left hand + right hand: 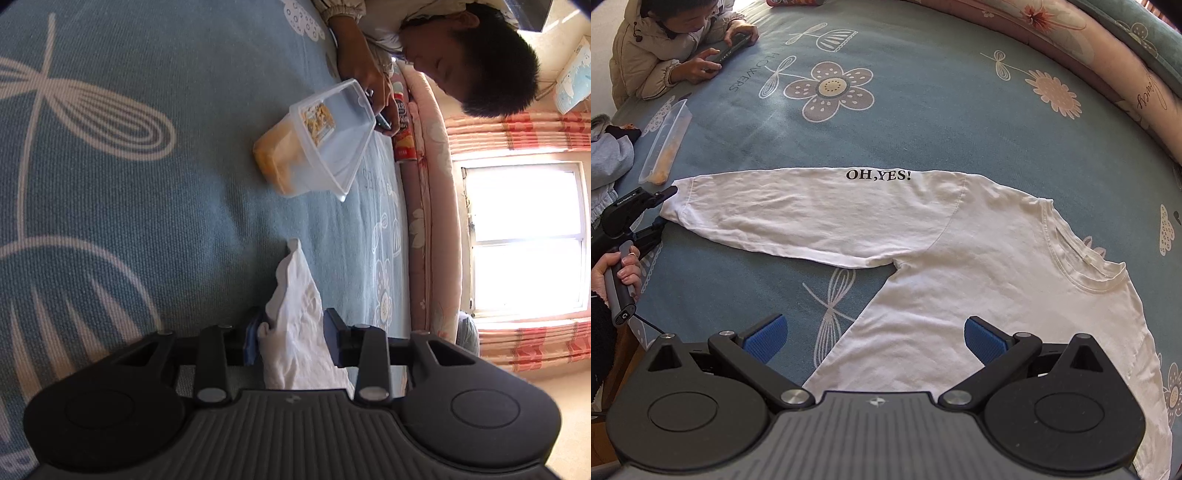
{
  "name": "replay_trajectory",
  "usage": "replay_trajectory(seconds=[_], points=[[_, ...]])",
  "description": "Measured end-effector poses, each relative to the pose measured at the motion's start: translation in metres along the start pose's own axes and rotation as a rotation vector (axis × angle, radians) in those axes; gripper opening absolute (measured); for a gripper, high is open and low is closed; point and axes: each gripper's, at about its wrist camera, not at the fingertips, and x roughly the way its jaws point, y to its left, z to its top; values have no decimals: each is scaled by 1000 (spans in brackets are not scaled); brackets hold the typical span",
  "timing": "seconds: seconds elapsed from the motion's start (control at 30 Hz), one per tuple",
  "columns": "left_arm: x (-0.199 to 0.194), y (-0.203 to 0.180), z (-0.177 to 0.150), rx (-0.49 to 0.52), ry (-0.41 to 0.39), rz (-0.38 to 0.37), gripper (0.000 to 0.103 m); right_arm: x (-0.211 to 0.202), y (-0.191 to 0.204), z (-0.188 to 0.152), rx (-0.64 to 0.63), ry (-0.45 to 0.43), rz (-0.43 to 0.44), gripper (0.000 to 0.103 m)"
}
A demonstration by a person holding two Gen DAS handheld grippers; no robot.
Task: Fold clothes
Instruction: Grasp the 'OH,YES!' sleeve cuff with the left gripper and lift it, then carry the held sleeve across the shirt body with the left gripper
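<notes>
Here the left hand-held gripper [293, 338] was clamped on the cuff end of the white shirt [923, 266], the cloth bunched between its blue pads [332, 341]; from the right wrist view it [646, 210] sat at the very tip of the long sleeve [798, 218]. The right hand-held gripper [875, 338] hung with its jaws spread wide and nothing between them, above the body of the shirt near the armpit. The shirt lay spread flat on the bed [923, 110], the sleeve stretched straight out, the words "OH,YES!" along its upper edge and the collar [1086, 266] on the far side from the cuff.

My judgement: a sleeve fold was in hand. To do it well, the cuff should stay pinched firmly and travel low across toward the body so the sleeve lies flat without twisting; the free gripper could pin the shoulder seam as a hinge.

Just beyond the cuff lay a clear plastic container [665, 147] holding something orange, close enough to snag a wide swing. Farther from the shirt, another person [665, 44] leaned on the bed edge with a phone [733, 46], clear of the fold. A grey garment [609, 155] sat by the container.
</notes>
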Motion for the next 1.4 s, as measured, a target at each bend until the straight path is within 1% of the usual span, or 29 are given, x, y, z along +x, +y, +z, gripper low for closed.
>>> replay_trajectory(seconds=[0.03, 0.07, 0.13, 0.2, 0.27, 0.33, 0.37, 0.43, 0.47, 0.5, 0.57, 0.7, 0.73, 0.8, 0.87, 0.97, 1.17, 1.3, 1.4], points=[[0, -2, -2, 29, 45, 9, 37, -1, 1, 0, -7, -1, 0, 103], [-1, -4, -5, 64, 53, 18, 37, -2, 2, -1, -15, -2, -1, 103], [0, -7, -7, 77, 53, 28, 37, -3, 4, 0, -25, -3, -4, 103], [4, -10, -3, 54, 16, 28, 37, -3, 3, 1, -22, -6, -6, 103], [11, -16, 0, 45, -1, 26, 37, -2, 3, 3, -8, -6, 1, 103], [18, -25, 0, 86, 5, 53, 35, -3, 6, 5, -10, -11, 8, 103], [18, -30, -2, 111, 7, 70, 30, -4, 7, 5, -16, -15, 11, 103], [18, -38, -7, 155, 19, 124, 27, -7, 9, 6, -35, -25, 14, 103], [18, -42, -9, 174, 22, 154, 17, -9, 10, 5, -45, -33, 13, 103], [19, -47, -11, 199, 27, 200, 8, -10, 10, 5, -55, -40, 13, 103], [23, -58, -14, 252, 32, 260, 7, -13, 9, 3, -63, -50, 6, 103], [31, -84, -20, 358, 50, 386, 6, -15, -2, -4, -40, -58, 3, 103], [31, -89, -22, 375, 61, 394, 6, -16, -6, -7, -32, -60, 3, 103], [30, -105, -27, 407, 56, 388, 6, -18, -13, -11, -16, -73, 5, 103], [28, -121, -32, 438, 51, 401, 6, -22, -20, -15, 1, -91, 8, 103], [18, -147, -45, 474, 51, 399, 6, -29, -35, -22, 32, -122, 8, 103], [18, -200, -82, 554, 97, 391, 6, -40, -75, -46, 123, -147, 16, 103], [18, -236, -107, 608, 127, 385, 6, -46, -101, -65, 164, -152, 0, 103], [19, -262, -125, 648, 150, 381, 6, -49, -121, -80, 178, -158, -30, 103]])
